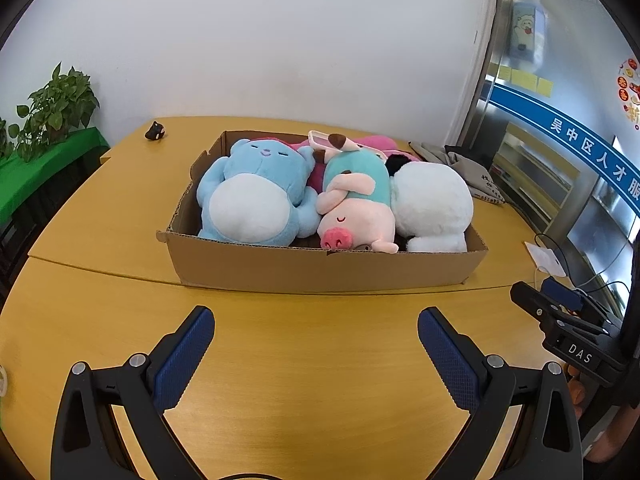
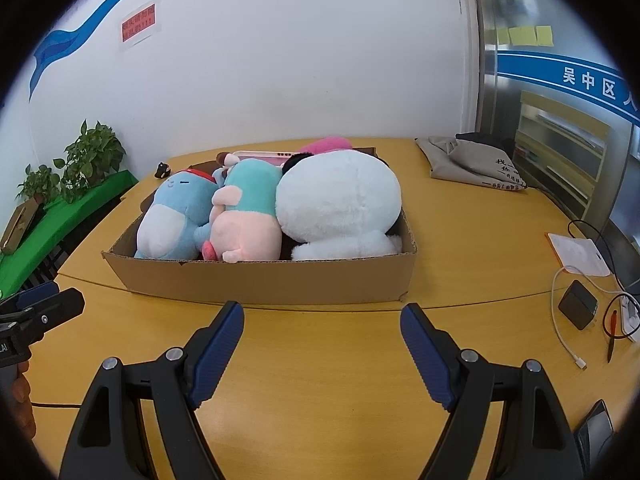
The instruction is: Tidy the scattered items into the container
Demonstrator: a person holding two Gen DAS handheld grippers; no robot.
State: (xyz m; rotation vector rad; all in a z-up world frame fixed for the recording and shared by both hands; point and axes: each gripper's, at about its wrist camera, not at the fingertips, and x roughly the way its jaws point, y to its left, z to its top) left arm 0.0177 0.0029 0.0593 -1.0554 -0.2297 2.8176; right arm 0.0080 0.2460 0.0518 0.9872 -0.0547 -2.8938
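Cardboard box (image 1: pixel 320 268) on the yellow table (image 1: pixel 300 360) holds the blue plush (image 1: pixel 252 192), pig plush (image 1: pixel 352 208) and white plush (image 1: pixel 432 204). We judge tidying nearly done. Left gripper (image 1: pixel 316 320) and right gripper (image 2: pixel 322 316) hover spread, empty; next, check for strays.

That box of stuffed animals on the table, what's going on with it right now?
A person holds a two-finger gripper in each hand; the left gripper and right gripper are both open, empty, and over the yellow table in front of the cardboard box. The blue plush, pink pig plush and white plush already lie packed in the box. A small black figurine sits on the table behind it.
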